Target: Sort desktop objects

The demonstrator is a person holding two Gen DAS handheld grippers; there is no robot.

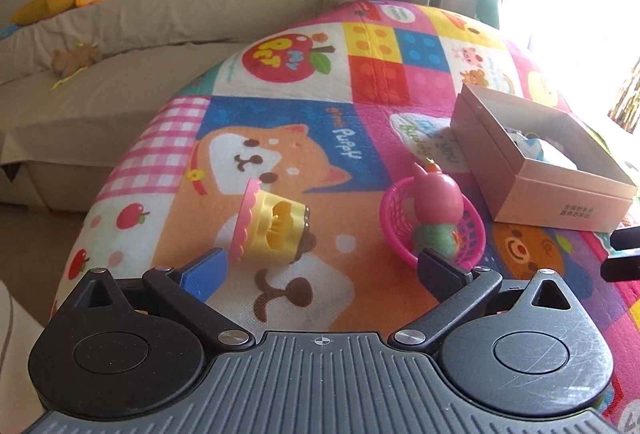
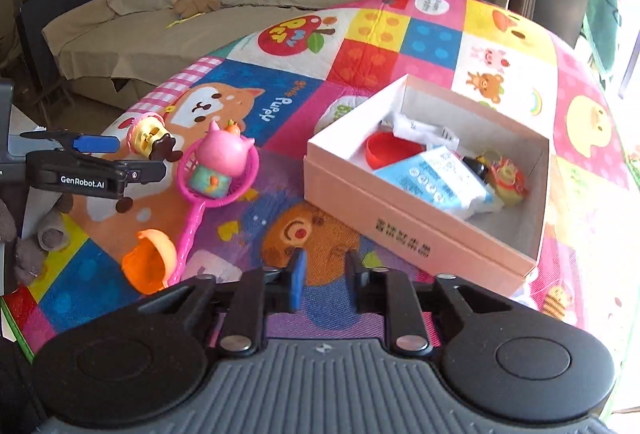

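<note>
Left claw [image 1: 322, 268] gapes wide, empty, near the yellow cake toy [image 1: 272, 230]. Right claw [image 2: 324, 280], part open, holds nothing beside the pink box [image 2: 404, 230].

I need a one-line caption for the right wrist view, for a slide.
Empty right gripper above the play mat, pink box of sorted toys ahead, pig figure waiting at left.

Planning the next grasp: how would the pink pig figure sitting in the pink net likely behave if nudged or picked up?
The pink pig figure looks like hard, glossy plastic, so it is probably stiff and somewhat slippery. Its big rounded head over a smaller body suggests it tips easily. It rests in the pink net, which looks light, so a nudge may drag the net along.
</note>
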